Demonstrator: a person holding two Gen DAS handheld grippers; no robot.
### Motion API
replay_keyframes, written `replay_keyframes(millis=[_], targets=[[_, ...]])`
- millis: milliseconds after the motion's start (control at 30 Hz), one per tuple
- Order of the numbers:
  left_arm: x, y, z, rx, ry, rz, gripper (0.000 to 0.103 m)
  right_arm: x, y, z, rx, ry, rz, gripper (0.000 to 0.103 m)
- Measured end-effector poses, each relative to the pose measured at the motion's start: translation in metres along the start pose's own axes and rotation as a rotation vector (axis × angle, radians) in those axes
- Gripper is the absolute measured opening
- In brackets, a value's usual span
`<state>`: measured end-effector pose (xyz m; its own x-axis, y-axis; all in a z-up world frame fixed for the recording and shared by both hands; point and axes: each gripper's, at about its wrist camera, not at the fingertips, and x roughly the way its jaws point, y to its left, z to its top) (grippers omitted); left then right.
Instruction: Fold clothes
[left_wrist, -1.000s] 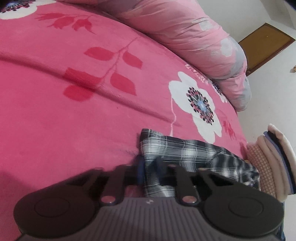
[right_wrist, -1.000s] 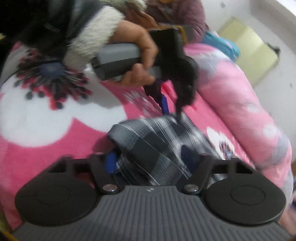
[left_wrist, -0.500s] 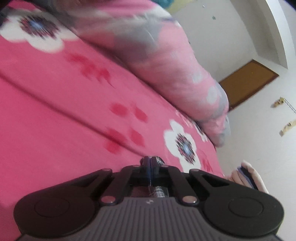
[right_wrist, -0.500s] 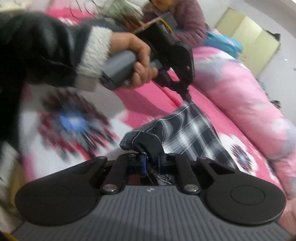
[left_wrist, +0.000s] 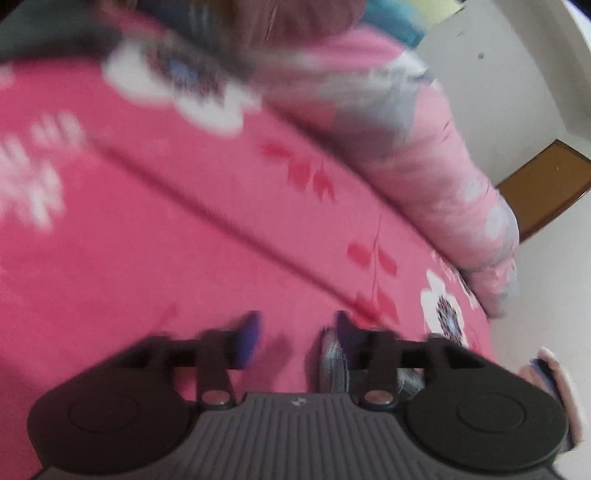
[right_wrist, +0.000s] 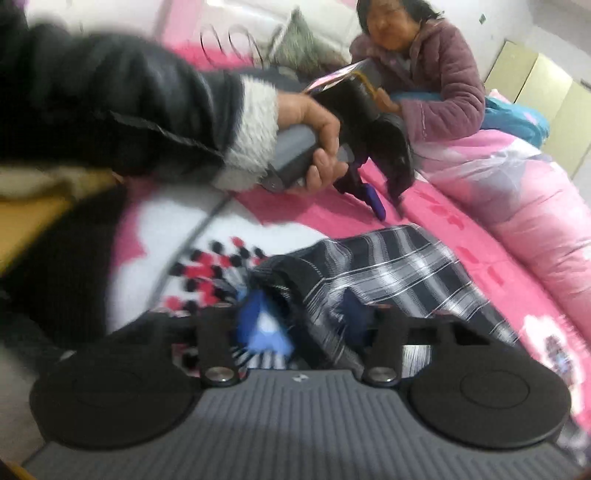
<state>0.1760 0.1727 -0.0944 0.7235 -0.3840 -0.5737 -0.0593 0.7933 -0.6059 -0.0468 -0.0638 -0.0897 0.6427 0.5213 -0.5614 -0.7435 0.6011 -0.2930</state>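
Observation:
A black-and-white plaid garment (right_wrist: 391, 273) lies bunched on the pink flowered bedspread (right_wrist: 443, 221). My right gripper (right_wrist: 306, 321) has its jaws opening, and a fold of the plaid cloth lies loose between its blue fingers (right_wrist: 258, 325). My left gripper (right_wrist: 388, 212), held by a hand in a dark fleece-cuffed sleeve, hovers just past the garment's far edge without touching it. In the left wrist view the left gripper (left_wrist: 295, 332) is opening over bare bedspread (left_wrist: 184, 240). A scrap of plaid cloth (left_wrist: 332, 365) shows beside its right finger.
A rolled pink quilt (left_wrist: 443, 166) runs along the far side of the bed. A person in a purple padded jacket (right_wrist: 436, 74) leans on it. A stack of folded clothes (left_wrist: 546, 369) sits at the bed's right end. Pale cupboards (right_wrist: 535, 81) stand behind.
Both grippers were shut on the plaid garment and lifting it. Now both have spread their jaws, the cloth has dropped onto the bed, and the left gripper has swung away over it.

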Motion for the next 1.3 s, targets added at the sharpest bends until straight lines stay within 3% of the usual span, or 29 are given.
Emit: replay_keyframes(millis=[67,167,267,433,600,733,933,1200,1300], targets=[[-0.02,-0.017,-0.004,0.074,-0.046,0.014,0.054,-0.022,-0.012,-0.007,0.075,-0.033,0.039,0.055],[-0.046,-0.051,-0.019,0.207,-0.067,-0.025,0.06,-0.046,-0.045,-0.028,0.305,-0.059,0.018,0.054],[-0.053,-0.092,-0.052,0.382,-0.045,-0.053,0.068,-0.061,-0.075,-0.054,0.497,-0.067,-0.093,0.053],[-0.036,-0.142,-0.122,0.647,0.054,-0.031,0.068,-0.102,-0.118,-0.096,0.703,-0.143,-0.317,0.051],[-0.016,-0.153,-0.164,0.724,0.138,0.057,0.068,-0.139,-0.153,-0.144,0.825,-0.171,-0.501,0.052],[-0.017,-0.158,-0.164,0.71,0.132,0.084,0.068,-0.151,-0.186,-0.188,0.95,-0.185,-0.536,0.055],[0.008,-0.171,-0.169,0.701,0.15,0.166,0.068,-0.137,-0.233,-0.235,1.112,-0.159,-0.455,0.059],[0.024,-0.181,-0.177,0.726,0.142,0.268,0.078,-0.117,-0.272,-0.249,1.166,-0.101,-0.243,0.063],[0.026,-0.184,-0.178,0.727,0.143,0.286,0.078,-0.121,-0.284,-0.251,1.208,-0.125,-0.194,0.063]])
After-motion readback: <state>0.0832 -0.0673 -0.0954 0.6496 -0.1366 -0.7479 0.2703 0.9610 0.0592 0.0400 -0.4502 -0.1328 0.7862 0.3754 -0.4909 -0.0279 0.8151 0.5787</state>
